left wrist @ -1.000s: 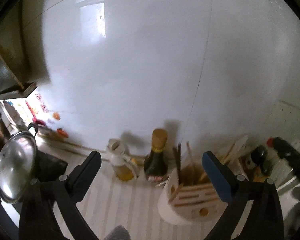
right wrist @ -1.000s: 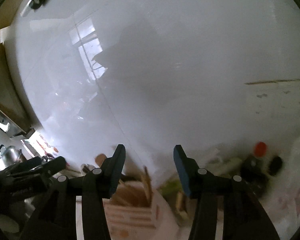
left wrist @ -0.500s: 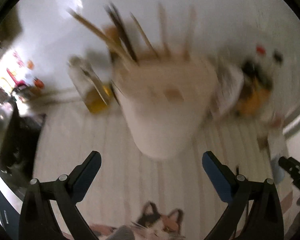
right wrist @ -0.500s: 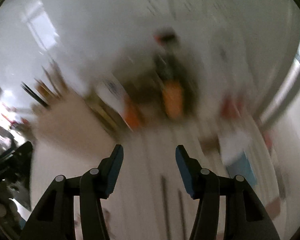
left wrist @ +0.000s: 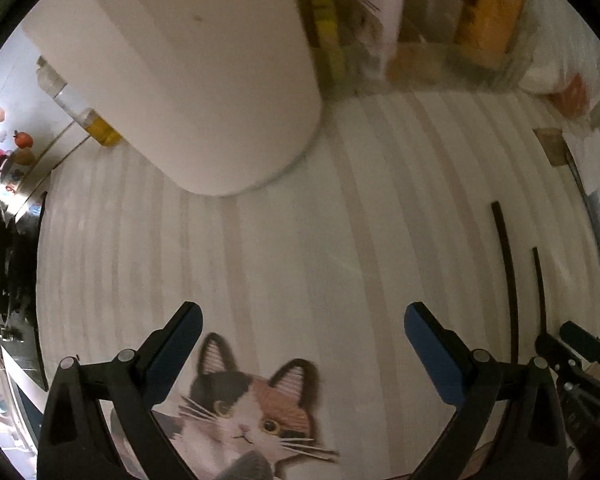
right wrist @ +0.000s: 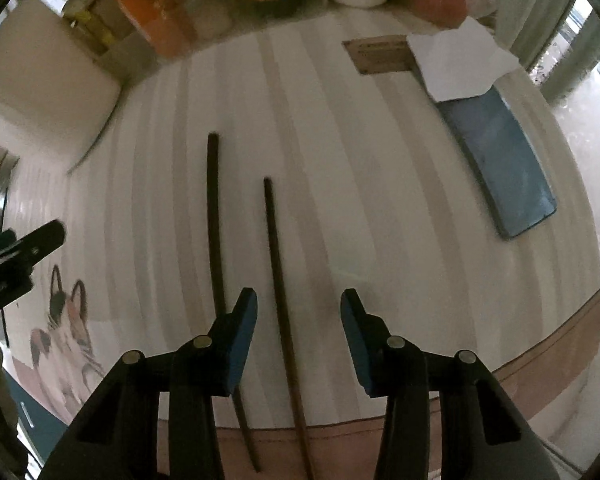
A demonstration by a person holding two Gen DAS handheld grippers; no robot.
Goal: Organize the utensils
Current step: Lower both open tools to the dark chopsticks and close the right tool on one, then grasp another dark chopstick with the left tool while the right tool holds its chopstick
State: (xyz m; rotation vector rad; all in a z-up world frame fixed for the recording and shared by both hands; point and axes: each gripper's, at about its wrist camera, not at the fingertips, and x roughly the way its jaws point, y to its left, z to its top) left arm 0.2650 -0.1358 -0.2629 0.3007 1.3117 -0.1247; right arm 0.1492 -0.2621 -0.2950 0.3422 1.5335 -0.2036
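Observation:
Two dark chopsticks lie side by side on the striped mat, the left chopstick [right wrist: 214, 216] and the right chopstick [right wrist: 278, 280]. My right gripper [right wrist: 298, 312] hangs over them pointing down, its jaws closing; the right chopstick runs between the blue pads without touching them, and the left one passes under the left finger. The same chopsticks [left wrist: 508, 268] show at the right of the left wrist view. My left gripper [left wrist: 302, 334] stands wide open over the mat with nothing between its fingers, in front of the tall white utensil holder [left wrist: 204, 80].
A cat picture [left wrist: 252, 408] is printed on the mat below the left gripper. A blue block [right wrist: 500, 164] with white paper [right wrist: 456, 60] lies at the right. Packets and boxes [right wrist: 168, 28] crowd the back. An oil bottle [left wrist: 80, 108] stands left of the holder.
Both views swung down from the white wall and the holder's top to the mat. The chopsticks came under the right gripper, whose jaws stand narrower than before. The left jaws kept their width.

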